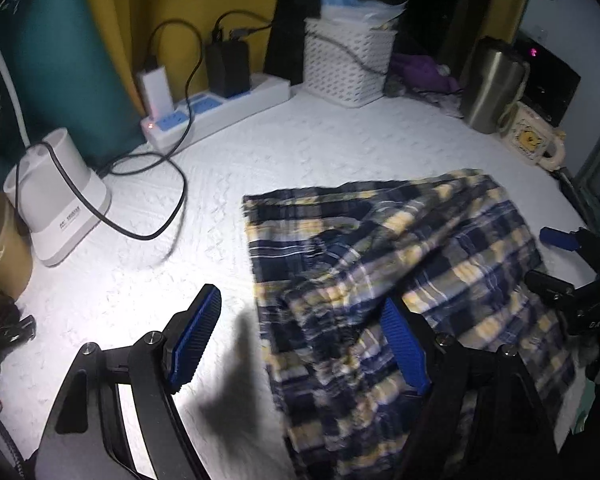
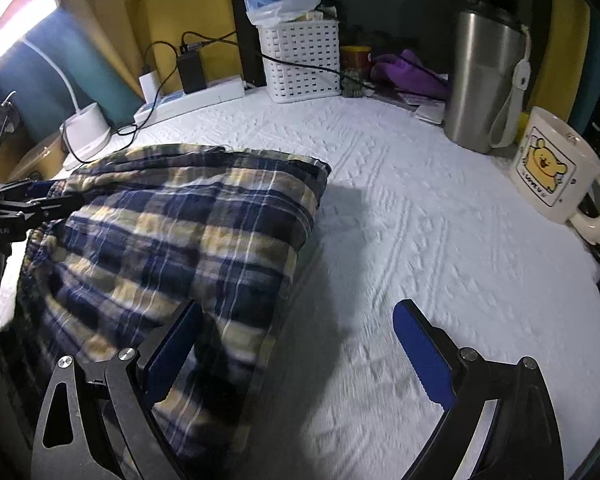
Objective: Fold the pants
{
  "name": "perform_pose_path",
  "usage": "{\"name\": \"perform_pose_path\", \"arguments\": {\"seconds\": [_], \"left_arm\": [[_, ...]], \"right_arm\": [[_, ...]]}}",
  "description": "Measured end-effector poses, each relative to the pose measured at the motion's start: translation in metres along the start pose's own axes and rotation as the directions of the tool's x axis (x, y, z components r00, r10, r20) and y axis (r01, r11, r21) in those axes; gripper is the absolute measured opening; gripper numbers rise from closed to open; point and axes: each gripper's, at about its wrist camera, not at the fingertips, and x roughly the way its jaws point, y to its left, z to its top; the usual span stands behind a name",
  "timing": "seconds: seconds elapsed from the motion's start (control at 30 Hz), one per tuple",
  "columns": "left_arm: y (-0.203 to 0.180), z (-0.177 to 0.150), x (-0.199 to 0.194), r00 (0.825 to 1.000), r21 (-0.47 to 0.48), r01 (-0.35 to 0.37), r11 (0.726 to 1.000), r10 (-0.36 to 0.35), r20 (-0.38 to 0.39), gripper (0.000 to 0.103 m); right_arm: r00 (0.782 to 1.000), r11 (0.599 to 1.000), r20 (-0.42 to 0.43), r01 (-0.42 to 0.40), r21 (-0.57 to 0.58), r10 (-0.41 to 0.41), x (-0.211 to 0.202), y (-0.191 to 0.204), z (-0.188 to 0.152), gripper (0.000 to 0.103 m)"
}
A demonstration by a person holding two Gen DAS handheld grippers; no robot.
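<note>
Left wrist view: the left gripper (image 1: 300, 344) gapes wide, its right finger over the plaid pants (image 1: 400, 264) on the white bedspread (image 1: 320, 148). The right gripper (image 2: 300, 356) is likewise spread, pants under its left finger.

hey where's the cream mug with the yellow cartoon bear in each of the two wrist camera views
Left wrist view: the cream ceramic mug with the yellow cartoon bear sits small at the far right edge, just right of the tall stainless steel tumbler.
Right wrist view: the mug is large at the right edge, again just right of the tumbler.
Shared landmark: the white perforated plastic basket at the back of the table.
</note>
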Motion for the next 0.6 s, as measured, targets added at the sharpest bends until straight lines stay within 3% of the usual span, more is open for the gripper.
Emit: {"name": "perform_pose_path", "arguments": {"seconds": [0.33,0.6], "left_arm": [[0.008,0.012,0.018,1.0,0.009,-0.002,1.0,0.002,-0.014,0.081],[0.009,0.004,-0.012,0.998,-0.04,0.063,0.997,-0.062,0.025,0.081]], "right_arm": [[1.0,1.0,-0.005,0.02,0.013,-0.02,0.013,-0.005,0.014,0.097],[1.0,0.999,0.023,0.006,0.032,-0.006,0.003,-0.006,0.017,0.097]]}}
